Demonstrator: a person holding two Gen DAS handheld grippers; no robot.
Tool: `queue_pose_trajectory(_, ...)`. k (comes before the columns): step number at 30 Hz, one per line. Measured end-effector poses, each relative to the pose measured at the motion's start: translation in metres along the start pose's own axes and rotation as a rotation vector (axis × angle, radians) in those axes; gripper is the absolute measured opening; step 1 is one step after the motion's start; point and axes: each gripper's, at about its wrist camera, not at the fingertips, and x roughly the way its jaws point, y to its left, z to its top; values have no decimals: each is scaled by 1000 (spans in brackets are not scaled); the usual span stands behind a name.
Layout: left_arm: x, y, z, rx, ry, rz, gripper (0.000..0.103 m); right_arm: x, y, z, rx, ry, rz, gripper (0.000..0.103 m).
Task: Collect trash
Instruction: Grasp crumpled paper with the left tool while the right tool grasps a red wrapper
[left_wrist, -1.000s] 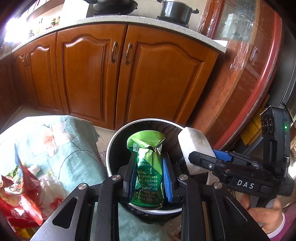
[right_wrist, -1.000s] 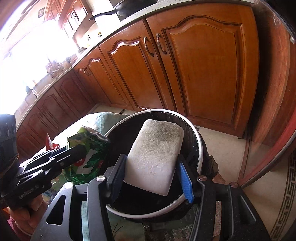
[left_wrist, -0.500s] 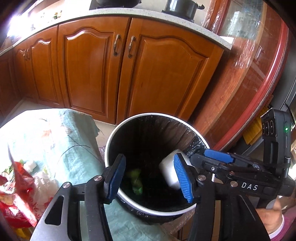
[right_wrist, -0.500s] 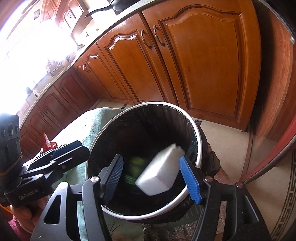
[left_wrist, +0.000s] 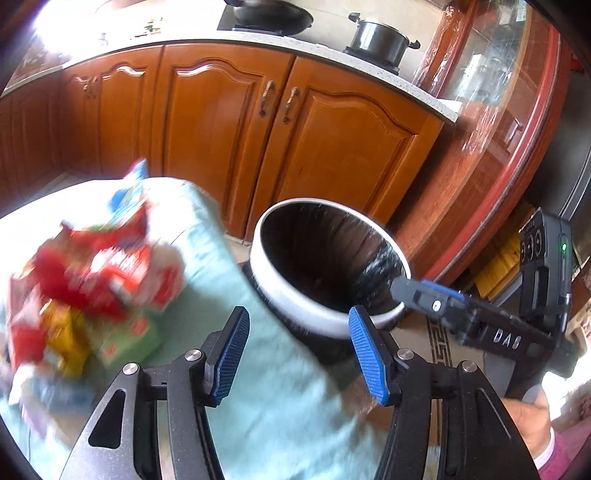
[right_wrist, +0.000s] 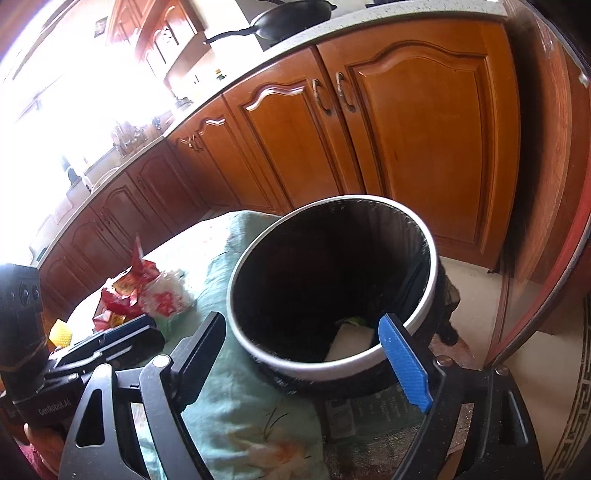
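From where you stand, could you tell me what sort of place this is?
Most likely a home kitchen: wooden cabinets run under a pale countertop, a pot and a pan sit on the stove, and a lined trash bin stands by a cloth-covered table.

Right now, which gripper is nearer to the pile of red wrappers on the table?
Left. The left gripper, open and empty, is over the green cloth just beside the red wrappers. The right gripper, also open, is at the trash bin, farther away.

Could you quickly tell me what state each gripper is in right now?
Left gripper: open, nothing between its fingers, just been opening.
Right gripper: open, holding nothing, just been opening.
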Motion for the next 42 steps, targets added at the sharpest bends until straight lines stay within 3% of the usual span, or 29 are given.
queue_pose_trajectory(12, -91, 53, -65, -106, -48, 99, 56, -3, 51, -43, -20, 38, 67, 87)
queue_pose_trajectory(21, -136, 88, -81, -222, -86, 202, 59, 19, 92, -54, -69, 76, 132, 87)
queue_pose_trajectory(32, -133, 96, -63, -281, -67, 183, 65, 49, 130, -20, -81, 57, 212, 85)
queue_pose_trajectory(37, -110, 101, -47, -267, -43, 216, 67, 71, 141, 2, -68, 48, 253, 71)
queue_pose_trajectory(40, -100, 101, -44, -248, -27, 231, 63, 87, 149, 17, -45, 48, 281, 65)
queue_pose_trajectory(42, -95, 100, -45, -230, -13, 233, 47, 97, 153, 25, -41, 41, 288, 62)
